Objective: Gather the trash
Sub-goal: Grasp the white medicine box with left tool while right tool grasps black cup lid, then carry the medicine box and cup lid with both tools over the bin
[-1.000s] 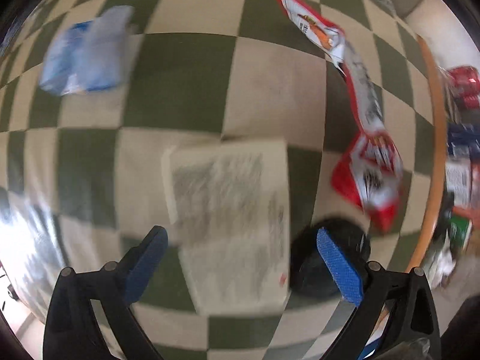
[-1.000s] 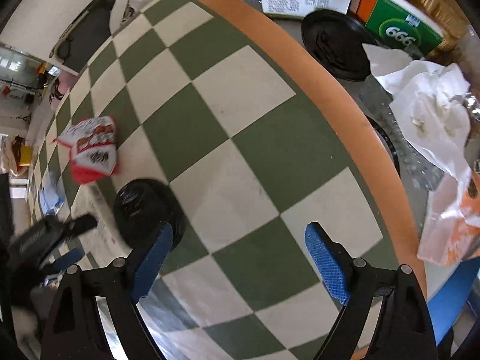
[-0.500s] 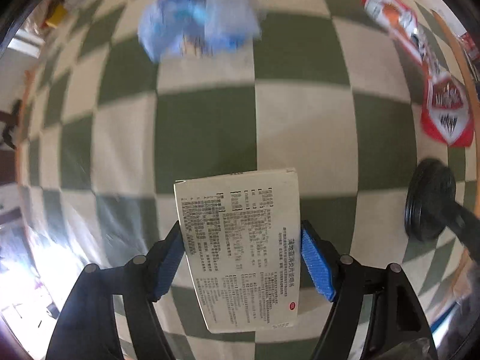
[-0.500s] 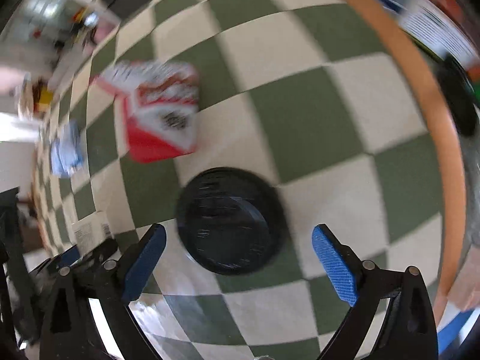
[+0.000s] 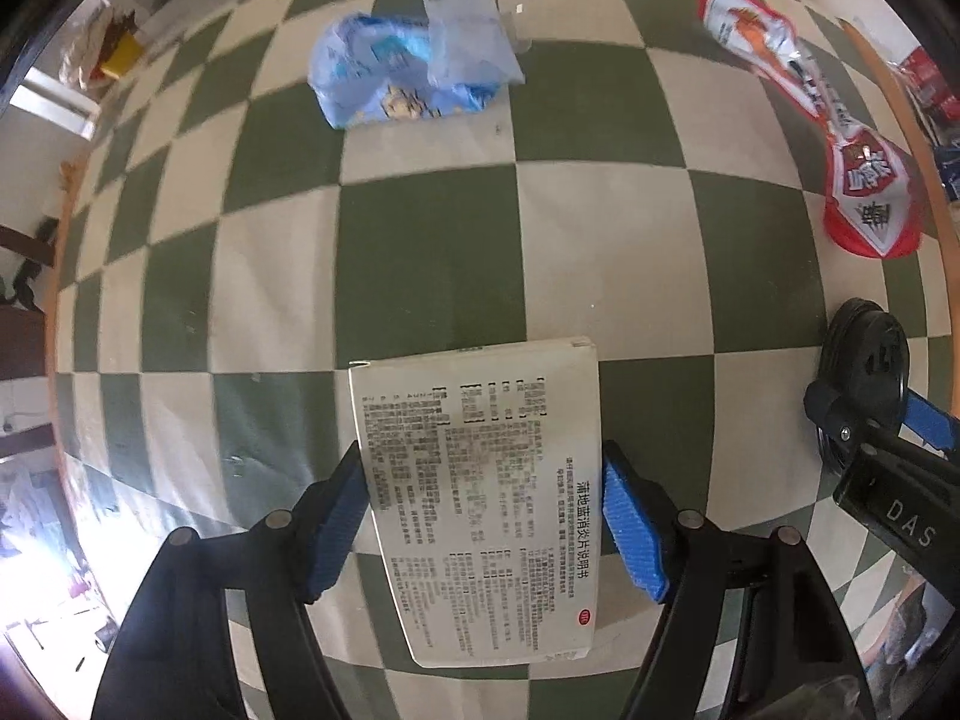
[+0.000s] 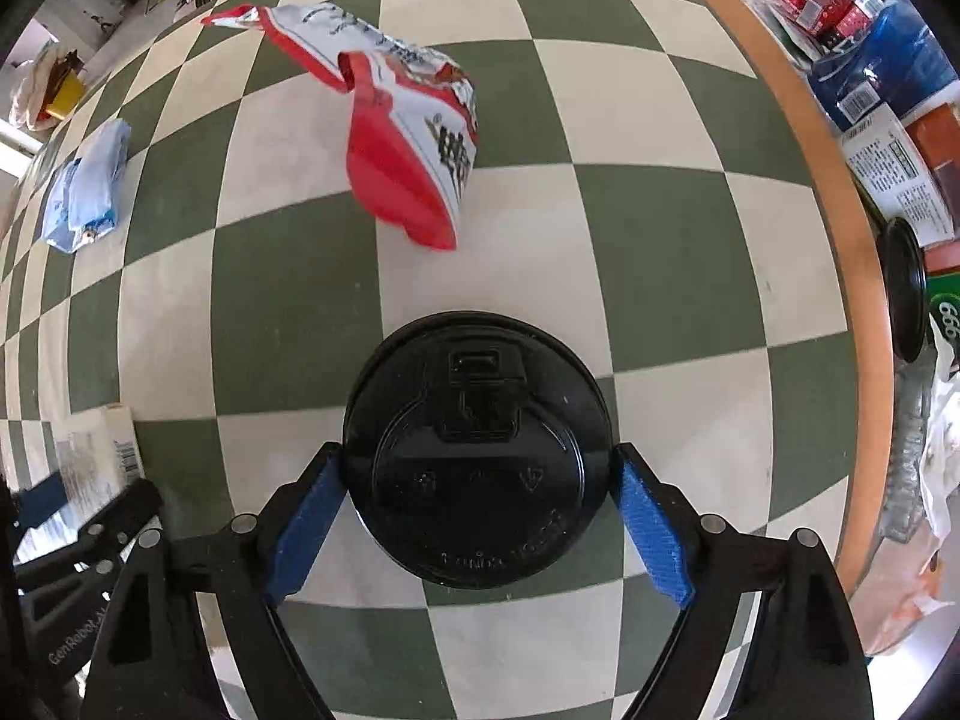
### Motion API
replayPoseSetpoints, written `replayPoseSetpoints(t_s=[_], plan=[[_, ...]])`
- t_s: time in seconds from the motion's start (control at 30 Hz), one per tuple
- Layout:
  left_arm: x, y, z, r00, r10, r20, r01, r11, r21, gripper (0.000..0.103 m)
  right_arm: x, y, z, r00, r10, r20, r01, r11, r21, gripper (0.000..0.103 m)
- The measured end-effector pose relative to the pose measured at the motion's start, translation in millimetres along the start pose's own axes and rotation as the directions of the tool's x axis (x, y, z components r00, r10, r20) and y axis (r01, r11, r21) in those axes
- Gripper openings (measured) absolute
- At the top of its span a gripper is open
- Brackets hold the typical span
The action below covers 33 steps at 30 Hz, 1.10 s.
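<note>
Left gripper (image 5: 483,525): we clamp the white printed cardboard box (image 5: 480,498); its underside is hidden.
Right gripper (image 6: 477,531): we pinch the round black plastic lid (image 6: 477,450); contact looks firm.

The left gripper (image 5: 483,516) is closed on the paper box (image 5: 480,498), one blue pad against each long side. The right gripper (image 6: 477,531) clamps the black lid (image 6: 477,450) at its rim, positioned just right of the box.
</note>
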<state>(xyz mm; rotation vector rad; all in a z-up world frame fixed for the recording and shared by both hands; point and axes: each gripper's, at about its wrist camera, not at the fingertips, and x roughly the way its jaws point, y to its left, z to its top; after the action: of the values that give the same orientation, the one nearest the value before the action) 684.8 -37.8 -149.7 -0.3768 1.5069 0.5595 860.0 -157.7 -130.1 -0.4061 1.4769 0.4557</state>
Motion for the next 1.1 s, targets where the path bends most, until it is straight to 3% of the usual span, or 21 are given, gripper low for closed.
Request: replayPoseSetpoints(t_s=[0.33,0.53,0.7,0.9,1.1], plan=[[-69.0,-0.2,-27.8,0.989,-0.001,0.147,0.001,1.0,0.0,0.071,-39.5,-5.6,-17.7,0.996,0.03,0.084,-0.03,1.0,-0.003,0.088],[-105.9,31.7,-67.0,0.975,-0.047,0.216,0.051,0.999,-0.016,0.071,-83.7,7.4,-55.2,0.987,0.07,0.146,-0.069,0.998,-0.012,0.088],[-125.9,71.5,-118.4,0.961,-0.088,0.262,0.091,0.996,0.0,0.071,-121.7,29.0,-119.4,0.973,0.111,0.204,-0.112,0.994,-0.005,0.088],[-142.9,117.3,-216.1,0.942,-0.129,0.309,0.124,0.992,0.037,0.071,-164.1,62.2,-227.0,0.955,0.132,0.267,-0.142,0.99,0.018,0.088],[-131.9,160.0,-314.0,0.955,-0.158,0.25,0.144,0.987,0.07,0.071,-176.8,95.0,-356.3,0.955,0.15,0.258,-0.179,0.979,0.094,0.088]])
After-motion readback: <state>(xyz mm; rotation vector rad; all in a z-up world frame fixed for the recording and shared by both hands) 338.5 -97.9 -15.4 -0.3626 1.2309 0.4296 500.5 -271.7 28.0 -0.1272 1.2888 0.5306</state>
